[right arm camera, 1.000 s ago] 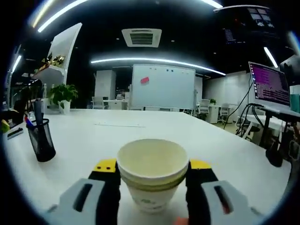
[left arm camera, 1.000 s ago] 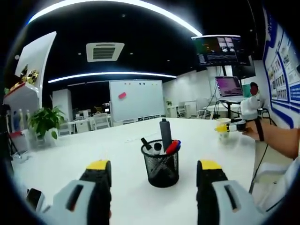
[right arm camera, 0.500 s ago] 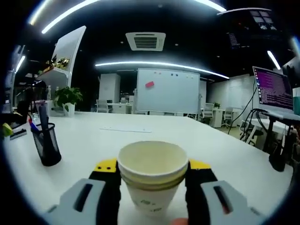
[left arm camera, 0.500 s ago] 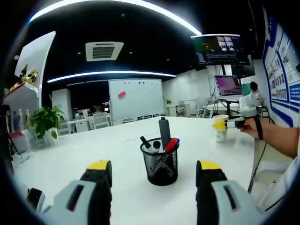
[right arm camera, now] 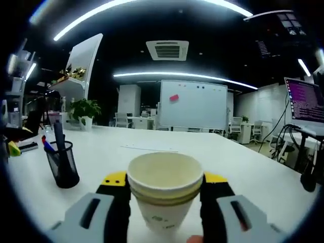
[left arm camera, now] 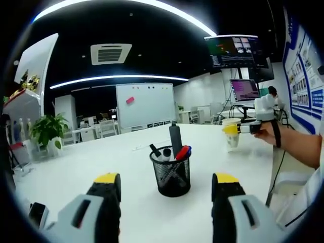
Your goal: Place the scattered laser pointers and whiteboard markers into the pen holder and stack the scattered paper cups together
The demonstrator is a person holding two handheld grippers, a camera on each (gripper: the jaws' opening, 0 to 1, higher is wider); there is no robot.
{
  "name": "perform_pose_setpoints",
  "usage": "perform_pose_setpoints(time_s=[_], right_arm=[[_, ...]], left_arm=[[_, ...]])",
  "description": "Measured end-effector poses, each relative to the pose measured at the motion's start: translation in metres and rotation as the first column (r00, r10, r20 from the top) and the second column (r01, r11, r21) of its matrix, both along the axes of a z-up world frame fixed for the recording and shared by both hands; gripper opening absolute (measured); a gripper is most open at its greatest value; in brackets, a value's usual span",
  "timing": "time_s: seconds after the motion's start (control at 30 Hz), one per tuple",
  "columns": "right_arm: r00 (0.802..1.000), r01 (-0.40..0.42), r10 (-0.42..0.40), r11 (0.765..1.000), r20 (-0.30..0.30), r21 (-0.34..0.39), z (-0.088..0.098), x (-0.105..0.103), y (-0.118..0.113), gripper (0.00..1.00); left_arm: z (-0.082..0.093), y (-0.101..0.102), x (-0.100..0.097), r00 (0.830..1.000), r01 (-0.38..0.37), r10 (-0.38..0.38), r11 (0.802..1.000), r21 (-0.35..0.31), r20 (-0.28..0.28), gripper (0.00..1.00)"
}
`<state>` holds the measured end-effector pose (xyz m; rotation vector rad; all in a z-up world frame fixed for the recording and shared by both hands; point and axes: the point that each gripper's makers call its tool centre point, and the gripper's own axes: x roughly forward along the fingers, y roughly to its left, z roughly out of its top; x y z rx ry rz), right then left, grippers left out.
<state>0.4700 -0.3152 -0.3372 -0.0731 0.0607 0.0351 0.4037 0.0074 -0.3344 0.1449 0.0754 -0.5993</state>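
A black mesh pen holder (left arm camera: 172,175) stands on the white table (left arm camera: 76,167), straight ahead of my left gripper (left arm camera: 166,188), which is open and holds nothing. Dark markers and a red-tipped one (left arm camera: 183,152) stick up out of it. In the right gripper view, my right gripper (right arm camera: 164,183) is shut on a stack of nested paper cups (right arm camera: 164,190), held above the table. The same gripper (left arm camera: 234,128) with the cups (left arm camera: 232,136) appears at the right of the left gripper view, held by a person's hand (left arm camera: 266,132). The pen holder (right arm camera: 62,164) sits to the left of the cups.
A whiteboard (right arm camera: 193,106) stands beyond the far edge of the table. A potted plant (left arm camera: 48,130) and shelves are at the left, a laptop (left arm camera: 245,90) on a stand at the right. A dark flat object (left arm camera: 36,214) lies near the left table edge.
The right gripper has lifted the cup stack and carried it left, closer to the pen holder. The left gripper has barely moved.
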Motion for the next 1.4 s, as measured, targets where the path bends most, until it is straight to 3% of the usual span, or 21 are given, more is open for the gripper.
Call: perform_pose_setpoints(time_s=[0.47, 1.4], right_arm=[[0.996, -0.089, 0.089, 0.996, 0.016, -0.001, 0.009, 0.011, 0.028, 0.55], [0.992, -0.125, 0.125, 0.992, 0.018, -0.028, 0.016, 0.011, 0.04, 0.55]], left_arm=[[-0.002, 0.005, -0.002, 1.0, -0.005, 0.005, 1.0, 0.008, -0.008, 0.74], [-0.009, 0.002, -0.001, 1.0, 0.011, -0.01, 1.0, 0.027, -0.026, 0.74]])
